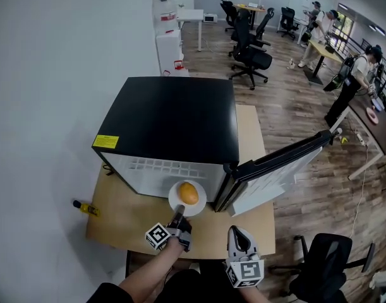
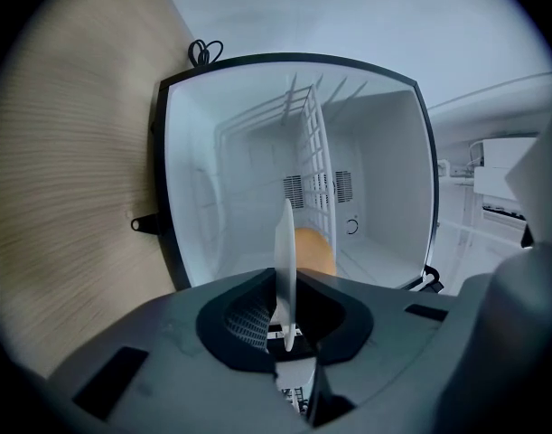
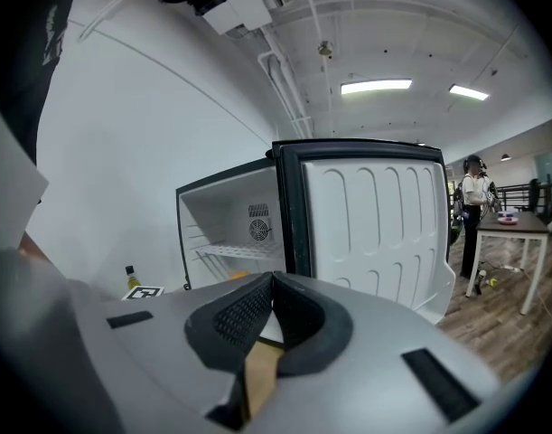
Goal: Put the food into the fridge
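while the black-topped white mini fridge (image 1: 174, 115) stands with its door (image 1: 278, 163) swung open toward 3 o'clock, the food is not yet stowed. the left gripper (image 1: 178, 218) pinches the 6 o'clock rim of the round white plate (image 1: 174, 202), which carries the orange oval food item (image 1: 189, 193) at the fridge mouth, above the wooden table (image 1: 129, 216). remaining: insert, set down, release. the plate lies flat, its free rim toward 12 o'clock; the food's long axis appears to run 12 to 6. the right gripper (image 1: 237, 231), at 4 o'clock, has its jaws pressed together, empty.

Fridge (image 1: 174, 115) top smooth black, slight sheen; interior white plastic. Table (image 1: 123, 216) pale matt wood-grain. Plate (image 1: 174, 201) glossy white.
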Action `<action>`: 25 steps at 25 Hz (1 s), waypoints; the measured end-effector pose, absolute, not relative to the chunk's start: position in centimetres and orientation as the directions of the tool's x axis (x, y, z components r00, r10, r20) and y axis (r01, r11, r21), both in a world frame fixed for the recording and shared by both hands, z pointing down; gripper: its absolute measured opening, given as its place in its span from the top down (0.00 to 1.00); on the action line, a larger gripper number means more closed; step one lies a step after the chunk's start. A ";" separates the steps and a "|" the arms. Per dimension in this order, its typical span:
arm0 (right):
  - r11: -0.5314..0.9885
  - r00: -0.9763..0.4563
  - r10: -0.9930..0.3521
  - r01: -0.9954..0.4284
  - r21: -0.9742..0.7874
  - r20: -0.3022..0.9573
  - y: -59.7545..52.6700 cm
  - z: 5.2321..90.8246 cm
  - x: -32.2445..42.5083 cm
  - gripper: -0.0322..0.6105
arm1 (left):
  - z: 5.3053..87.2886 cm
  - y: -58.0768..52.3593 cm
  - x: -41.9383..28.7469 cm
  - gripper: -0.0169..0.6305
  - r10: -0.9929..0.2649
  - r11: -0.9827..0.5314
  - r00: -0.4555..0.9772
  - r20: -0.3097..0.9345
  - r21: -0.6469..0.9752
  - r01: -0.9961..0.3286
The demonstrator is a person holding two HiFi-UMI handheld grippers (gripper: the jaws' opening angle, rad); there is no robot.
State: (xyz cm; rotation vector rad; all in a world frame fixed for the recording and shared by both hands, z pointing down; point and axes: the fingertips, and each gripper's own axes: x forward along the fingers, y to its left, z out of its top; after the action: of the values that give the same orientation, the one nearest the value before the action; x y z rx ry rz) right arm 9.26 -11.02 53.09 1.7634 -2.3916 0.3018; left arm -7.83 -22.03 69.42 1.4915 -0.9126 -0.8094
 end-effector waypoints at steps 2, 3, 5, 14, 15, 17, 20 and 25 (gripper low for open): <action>0.291 -0.301 -0.920 -0.954 -0.079 0.249 -11.5 53.9 9.2 0.86 | 70.2 -23.1 -7.7 0.93 -0.891 -0.063 0.454 -0.014 0.994 -0.094; 0.295 -0.306 -0.919 -0.952 -0.083 0.250 -11.7 54.2 9.2 0.86 | 70.6 -23.5 -7.6 0.93 -0.893 -0.071 0.449 -0.026 0.994 -0.083; 0.294 -0.307 -0.917 -0.952 -0.088 0.257 -12.1 54.6 9.3 0.86 | 71.5 -24.4 -7.5 0.93 -0.895 -0.084 0.443 -0.046 0.994 -0.066; 0.277 -0.292 -0.910 -0.956 -0.091 0.296 -14.7 57.8 9.3 0.86 | 74.8 -27.9 -7.0 0.93 -0.897 -0.072 0.440 -0.035 0.995 -0.068; 0.276 -0.291 -0.908 -0.957 -0.093 0.300 -15.0 58.1 9.2 0.86 | 75.2 -28.2 -7.0 0.93 -0.898 -0.072 0.439 -0.032 0.995 -0.075; 0.276 -0.292 -0.906 -0.956 -0.096 0.306 -15.4 58.6 9.0 0.86 | 75.8 -28.8 -7.0 0.93 -0.901 -0.053 0.433 -0.014 0.995 -0.079; 0.283 -0.299 -0.903 -0.954 -0.098 0.310 -15.8 59.0 8.8 0.86 | 76.6 -29.1 -6.9 0.93 -0.905 0.000 0.423 0.034 0.997 -0.082; 0.254 -0.275 -0.907 -0.961 -0.107 0.317 -16.4 59.9 9.4 0.86 | 77.0 -29.9 -6.1 0.93 -0.908 0.004 0.418 0.031 0.998 -0.065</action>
State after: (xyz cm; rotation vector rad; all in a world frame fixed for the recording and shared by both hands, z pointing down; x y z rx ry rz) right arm 9.45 -16.41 59.88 1.7611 -2.3298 0.4164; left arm -6.13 -29.95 77.02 1.4152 -0.9355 -0.8418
